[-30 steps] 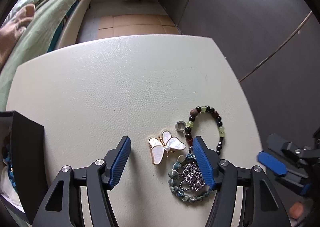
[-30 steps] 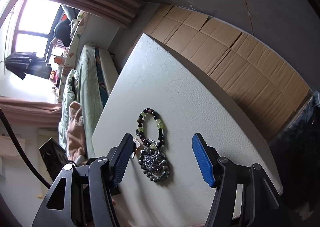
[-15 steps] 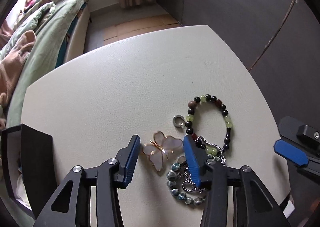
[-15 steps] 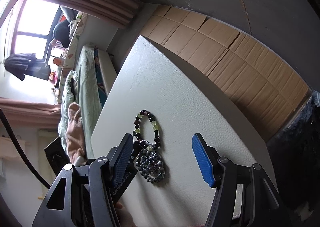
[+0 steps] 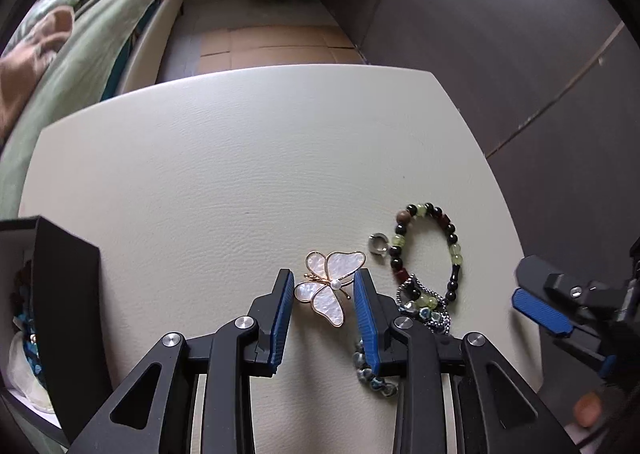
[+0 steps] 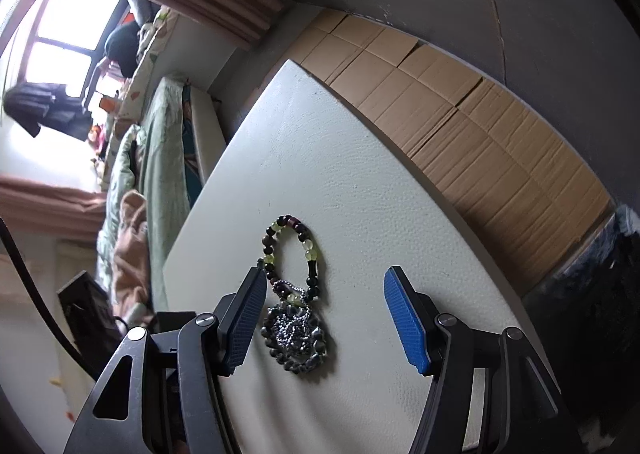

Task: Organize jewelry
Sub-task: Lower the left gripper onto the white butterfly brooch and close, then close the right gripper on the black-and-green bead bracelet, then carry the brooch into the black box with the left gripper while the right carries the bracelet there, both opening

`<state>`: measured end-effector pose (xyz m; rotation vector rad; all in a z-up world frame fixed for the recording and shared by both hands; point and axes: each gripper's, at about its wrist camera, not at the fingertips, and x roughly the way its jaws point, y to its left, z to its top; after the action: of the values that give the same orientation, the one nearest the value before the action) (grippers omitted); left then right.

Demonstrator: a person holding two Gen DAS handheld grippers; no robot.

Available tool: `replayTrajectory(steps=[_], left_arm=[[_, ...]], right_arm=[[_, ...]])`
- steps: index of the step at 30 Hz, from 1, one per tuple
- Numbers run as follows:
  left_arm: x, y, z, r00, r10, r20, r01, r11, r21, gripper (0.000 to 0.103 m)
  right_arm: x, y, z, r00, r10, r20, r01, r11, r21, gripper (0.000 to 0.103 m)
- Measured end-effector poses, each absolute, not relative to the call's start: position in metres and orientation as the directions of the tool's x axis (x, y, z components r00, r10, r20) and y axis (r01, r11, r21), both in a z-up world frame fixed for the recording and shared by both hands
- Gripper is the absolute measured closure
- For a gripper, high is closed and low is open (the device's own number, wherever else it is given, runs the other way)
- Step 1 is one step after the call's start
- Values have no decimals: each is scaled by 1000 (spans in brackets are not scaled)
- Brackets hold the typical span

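A white and gold butterfly brooch lies on the cream table. My left gripper has closed in around the brooch, its blue pads at the wings on both sides. A dark and green beaded bracelet, a small silver ring and a pile of grey-blue beads and silver chain lie to the right. My right gripper is open, held over the bead pile and bracelet; it also shows at the right edge of the left wrist view.
A black jewelry box with items inside stands open at the table's left edge. A bed lies beyond the table on the left; dark walls stand behind and to the right. Cardboard covers the floor.
My left gripper's jaws have narrowed from wide open to close around the butterfly brooch. My right gripper has stayed open and barely shifted.
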<state>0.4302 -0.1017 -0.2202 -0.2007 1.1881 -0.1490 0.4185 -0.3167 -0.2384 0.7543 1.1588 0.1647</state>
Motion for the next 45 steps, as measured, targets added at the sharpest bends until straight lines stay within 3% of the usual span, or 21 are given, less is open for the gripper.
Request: replayTrajectory(steps=[4,11,22,24,27,29,37,45], left_arm=[[431,-88,-212,393,-225,-892,-19,967,-252,71],[426,-52,-198,444,-229,-866,-88,951,-296,71],[420,-4,-192,482,-208,-851,-142,940,-310,71],[419,-2,-190,489,-198,-850,-141,943,-301,71],[415,1,-188,489,-209,-847,-137,940,-311,71],[412,0,-183,493,-203,-846,-137,942,-305,71],[398,4,-161,539,-201,-818,-131,939,-317,71],[379,16,-138,584,-190,-790,-136,936,-326,71]], right_arm=[[425,-304,-237,413,452,-791,217,794,568,41],[437,-274,-227,444,295,-846,140,910,390,57],[447,-216,-230,427,4,-904,52,998,29,57],[445,-208,-231,438,-40,-898,39,999,-25,62],[442,-205,-228,447,-26,-894,6,1000,-26,76],[440,-203,-226,442,-11,-897,-18,1000,-21,94],[415,-208,-196,472,88,-877,-48,996,74,94],[380,-204,-140,586,298,-753,-142,953,266,94]])
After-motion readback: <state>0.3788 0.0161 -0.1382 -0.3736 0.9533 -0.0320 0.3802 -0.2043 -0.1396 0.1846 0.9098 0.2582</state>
